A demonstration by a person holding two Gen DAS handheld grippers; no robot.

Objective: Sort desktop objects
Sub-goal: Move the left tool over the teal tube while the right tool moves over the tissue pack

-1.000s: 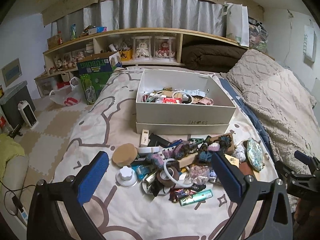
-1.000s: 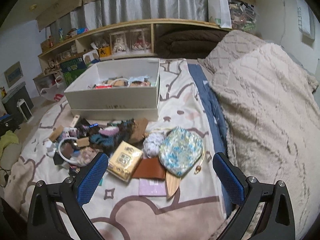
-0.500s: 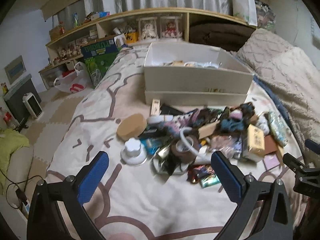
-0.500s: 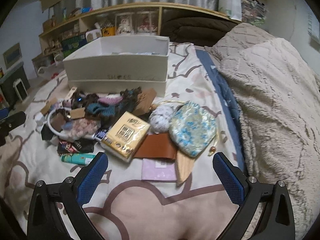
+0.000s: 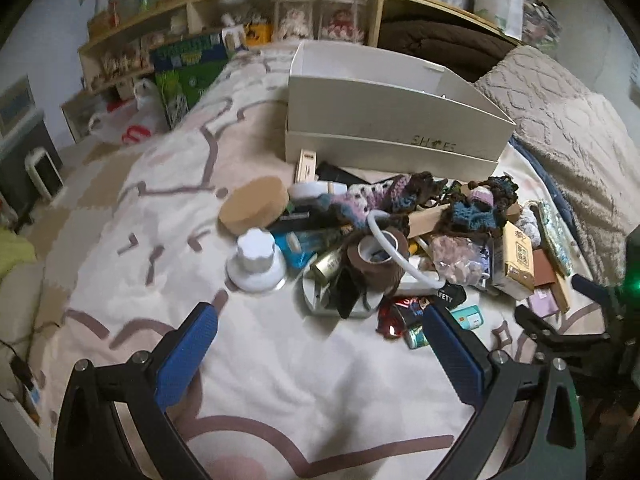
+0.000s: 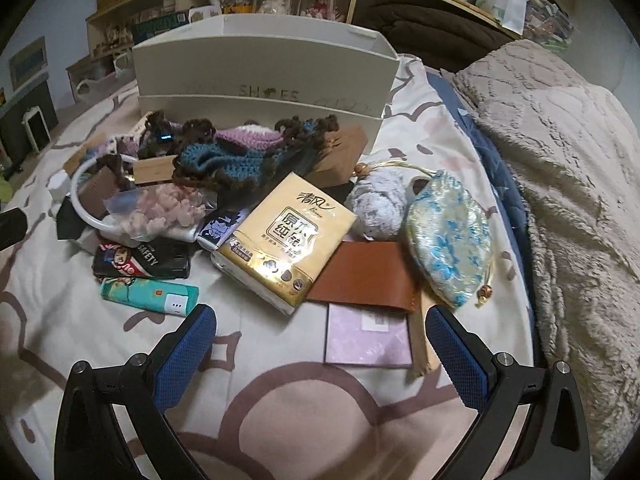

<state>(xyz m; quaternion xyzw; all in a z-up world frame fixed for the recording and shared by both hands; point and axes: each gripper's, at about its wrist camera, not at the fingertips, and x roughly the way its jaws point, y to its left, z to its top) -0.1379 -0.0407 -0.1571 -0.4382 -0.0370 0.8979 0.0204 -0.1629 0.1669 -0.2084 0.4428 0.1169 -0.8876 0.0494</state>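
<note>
Both tools are hanging wide and empty above the bed. The left tool is facing the pile's left side, showing a cork disc, a white knob and a brown tape roll. Only the right tool is showing the tissue pack, brown wallet, lilac card and floral pouch clearly. The white box is sitting behind the pile.
</note>
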